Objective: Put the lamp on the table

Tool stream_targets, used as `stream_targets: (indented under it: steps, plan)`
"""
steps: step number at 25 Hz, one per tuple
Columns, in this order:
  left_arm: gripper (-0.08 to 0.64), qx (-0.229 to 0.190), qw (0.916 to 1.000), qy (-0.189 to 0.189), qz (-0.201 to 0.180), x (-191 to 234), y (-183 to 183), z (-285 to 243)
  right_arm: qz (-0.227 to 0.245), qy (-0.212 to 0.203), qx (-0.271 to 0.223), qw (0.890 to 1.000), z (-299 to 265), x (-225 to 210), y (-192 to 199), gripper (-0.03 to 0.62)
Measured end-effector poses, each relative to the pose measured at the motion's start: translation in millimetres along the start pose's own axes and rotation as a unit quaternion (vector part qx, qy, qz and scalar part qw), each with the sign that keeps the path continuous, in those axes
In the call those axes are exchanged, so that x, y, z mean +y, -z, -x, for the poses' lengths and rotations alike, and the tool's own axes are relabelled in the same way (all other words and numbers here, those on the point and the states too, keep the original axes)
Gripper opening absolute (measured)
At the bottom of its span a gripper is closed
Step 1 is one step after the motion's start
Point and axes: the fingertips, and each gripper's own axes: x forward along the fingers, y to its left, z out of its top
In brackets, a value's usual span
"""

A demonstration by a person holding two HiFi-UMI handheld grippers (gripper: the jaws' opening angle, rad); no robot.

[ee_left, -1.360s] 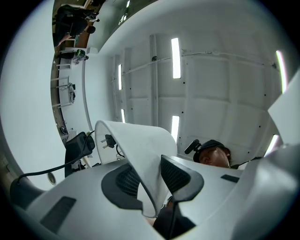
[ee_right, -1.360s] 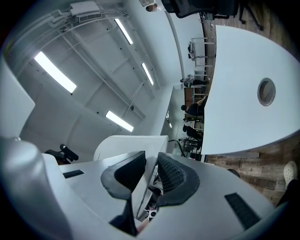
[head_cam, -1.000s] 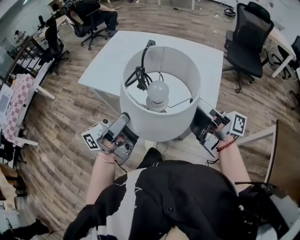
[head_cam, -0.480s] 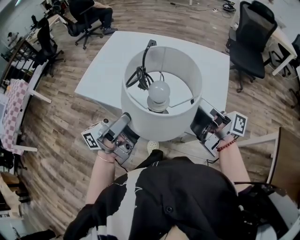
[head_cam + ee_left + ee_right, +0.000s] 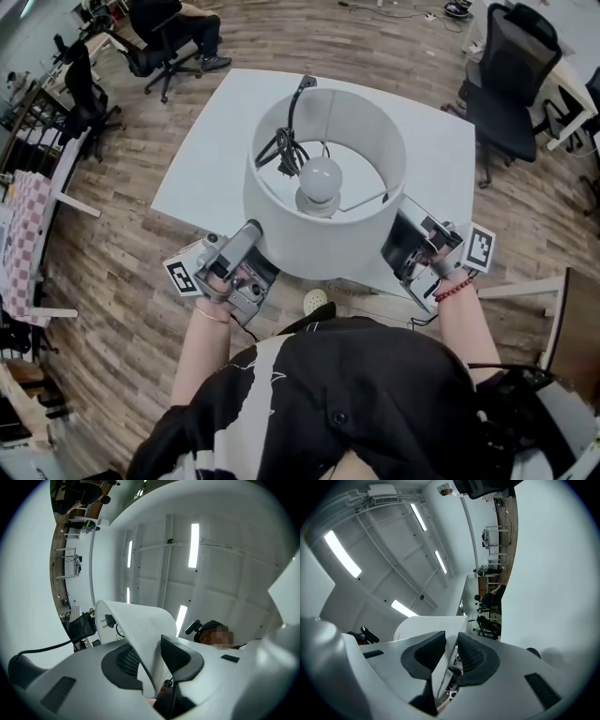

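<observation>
The lamp has a white drum shade [image 5: 330, 239], a round bulb [image 5: 319, 176] and a black cord [image 5: 281, 150] coiled inside, its plug hanging over the far rim. It is held up over the near edge of the white table [image 5: 220, 141]. My left gripper [image 5: 253, 247] is shut on the shade's lower rim at the left, and my right gripper [image 5: 400, 242] is shut on the rim at the right. In the left gripper view the shade wall [image 5: 136, 625] runs between the black pads [image 5: 176, 654]. The right gripper view shows the shade's edge [image 5: 440, 665] pinched between the pads [image 5: 471, 657].
Black office chairs stand at the far right [image 5: 511, 84] and far left [image 5: 159, 42] on the wooden floor. A checkered cloth [image 5: 19, 234] lies on a desk at the left. A desk frame [image 5: 525, 286] stands near my right arm.
The table has drawn closer under the lamp: the shade now overlaps its near edge. Both grippers keep the same hold on the rim.
</observation>
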Motion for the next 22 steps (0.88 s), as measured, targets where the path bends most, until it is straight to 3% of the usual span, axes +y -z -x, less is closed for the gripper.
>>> stream_targets:
  steps: [12, 22]
  plan:
    - [0.127, 0.026, 0.9991, 0.012, 0.031, 48, -68, 4, 0.013, 0.003, -0.040, 0.999, -53, -33, -30, 0.083]
    - [0.126, 0.025, 0.9985, 0.018, 0.046, 75, -96, 2, 0.018, 0.015, -0.057, 0.998, -70, -50, -47, 0.083]
